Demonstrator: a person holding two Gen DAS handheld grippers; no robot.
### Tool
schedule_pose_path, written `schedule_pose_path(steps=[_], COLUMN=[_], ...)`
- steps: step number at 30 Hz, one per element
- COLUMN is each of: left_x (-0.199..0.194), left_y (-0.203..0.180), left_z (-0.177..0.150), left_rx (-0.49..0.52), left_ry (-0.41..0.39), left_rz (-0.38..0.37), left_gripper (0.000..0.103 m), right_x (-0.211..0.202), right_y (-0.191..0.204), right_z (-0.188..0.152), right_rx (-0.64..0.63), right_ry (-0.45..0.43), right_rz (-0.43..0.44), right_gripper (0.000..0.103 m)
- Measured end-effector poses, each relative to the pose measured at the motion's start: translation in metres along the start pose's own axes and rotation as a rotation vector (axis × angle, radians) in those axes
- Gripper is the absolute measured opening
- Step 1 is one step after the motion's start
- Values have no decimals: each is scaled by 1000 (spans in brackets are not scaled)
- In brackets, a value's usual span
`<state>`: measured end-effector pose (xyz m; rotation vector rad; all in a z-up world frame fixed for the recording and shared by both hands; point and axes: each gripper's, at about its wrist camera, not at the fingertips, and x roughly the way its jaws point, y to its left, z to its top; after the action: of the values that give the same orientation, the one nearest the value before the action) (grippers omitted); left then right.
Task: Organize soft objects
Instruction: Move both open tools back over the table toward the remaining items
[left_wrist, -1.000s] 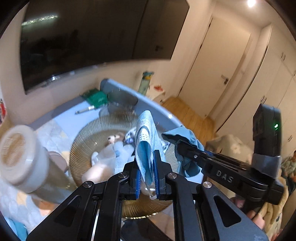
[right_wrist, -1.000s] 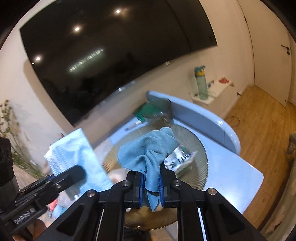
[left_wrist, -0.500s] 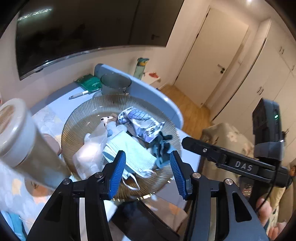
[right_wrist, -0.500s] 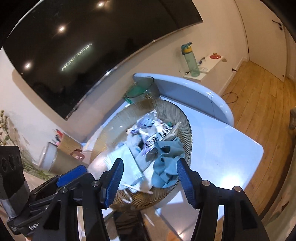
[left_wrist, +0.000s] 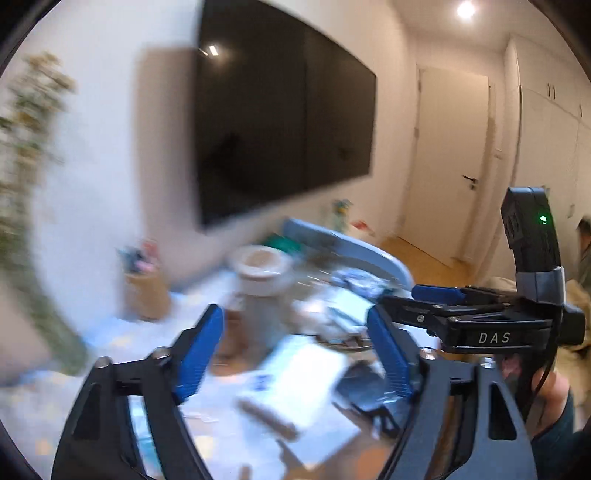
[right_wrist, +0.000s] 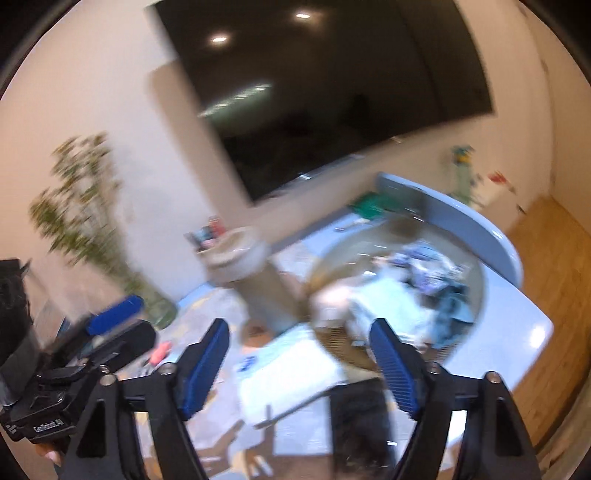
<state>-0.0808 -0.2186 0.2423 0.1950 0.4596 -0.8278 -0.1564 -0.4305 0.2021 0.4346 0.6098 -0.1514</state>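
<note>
Both grippers — left gripper, right gripper — gape empty. The soft things lie heaped in the bowl near the tabletop's far edge — light, limp; pinch a raised fold.

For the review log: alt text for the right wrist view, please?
Blurred by motion, the right claw is open and empty above a pale blue table, where a ribbed bowl holds soft items. The left claw shows at far left.
</note>
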Motion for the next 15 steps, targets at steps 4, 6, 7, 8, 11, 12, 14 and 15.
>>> schedule_pose_path(steps=[4, 6, 7, 8, 11, 12, 14, 15], left_x=[-61, -77, -84, -85, -77, -72, -53, -40], left_y=[63, 92, 114, 126, 176, 186, 212, 224], left_z=[-18, -30, -41, -49, -96, -109, -143, -164], left_rx=[-94, -139, -169, -186, -283, -307, -385, -429], left_ry=[-60, -67, -49, -32, 65, 90, 171, 213], left_rz=[140, 226, 268, 285, 394, 402, 417, 429], left_gripper=[96, 97, 97, 98, 98, 98, 97, 97], right_x=[7, 18, 24, 33, 67, 79, 109, 124], right_y=[62, 100, 109, 124, 159, 166, 177, 180], right_z=[-17, -30, -35, -44, -78, -89, -115, -127], right_rx=[-137, -207, -225, -251, -320, -336, -362, -375], right_ry=[-3, -4, -4, -6, -6, 2, 28, 44], right_rz=[87, 137, 145, 155, 146, 138, 136, 134], right_gripper=[82, 87, 89, 89, 92, 92, 92, 92])
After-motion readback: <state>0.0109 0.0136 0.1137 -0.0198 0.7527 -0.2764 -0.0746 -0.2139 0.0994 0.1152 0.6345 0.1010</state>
